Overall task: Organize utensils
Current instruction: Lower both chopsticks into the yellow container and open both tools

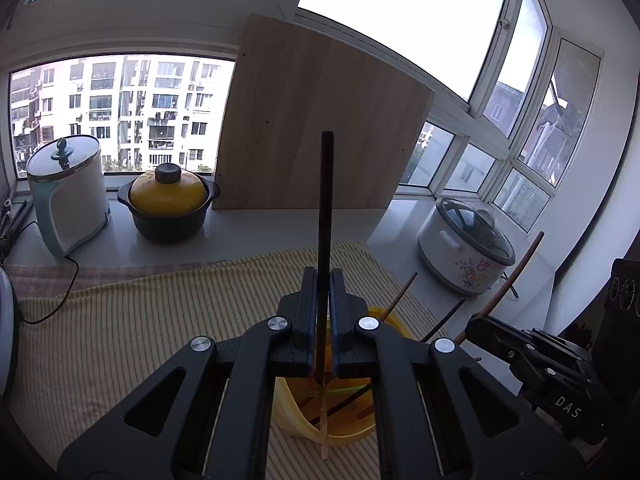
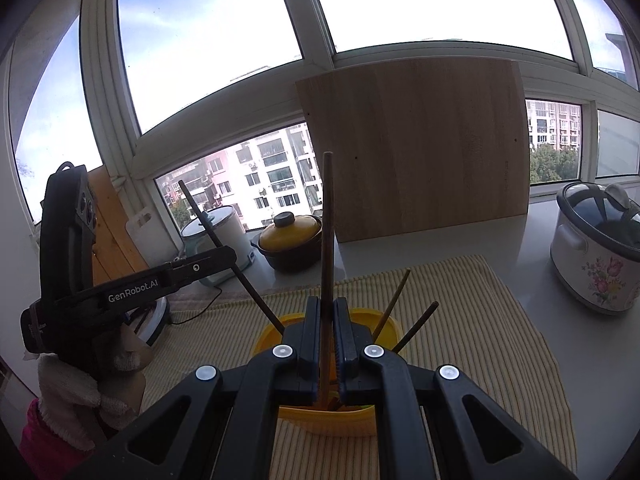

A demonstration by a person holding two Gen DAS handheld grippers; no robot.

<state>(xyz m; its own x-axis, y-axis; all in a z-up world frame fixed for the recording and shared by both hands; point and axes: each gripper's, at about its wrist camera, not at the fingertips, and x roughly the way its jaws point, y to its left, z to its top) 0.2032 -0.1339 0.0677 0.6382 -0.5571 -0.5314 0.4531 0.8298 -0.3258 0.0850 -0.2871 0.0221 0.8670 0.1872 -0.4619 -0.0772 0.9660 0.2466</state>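
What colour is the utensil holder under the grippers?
Yellow: the utensil holder shows best in the right wrist view.

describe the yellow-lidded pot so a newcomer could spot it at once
Look along the windowsill behind the striped cloth, left of the big wooden board leaning on the glass. The pot stands between the board and a tall white kettle. It alone is squat and dark, with a yellow domed lid and a dark knob.
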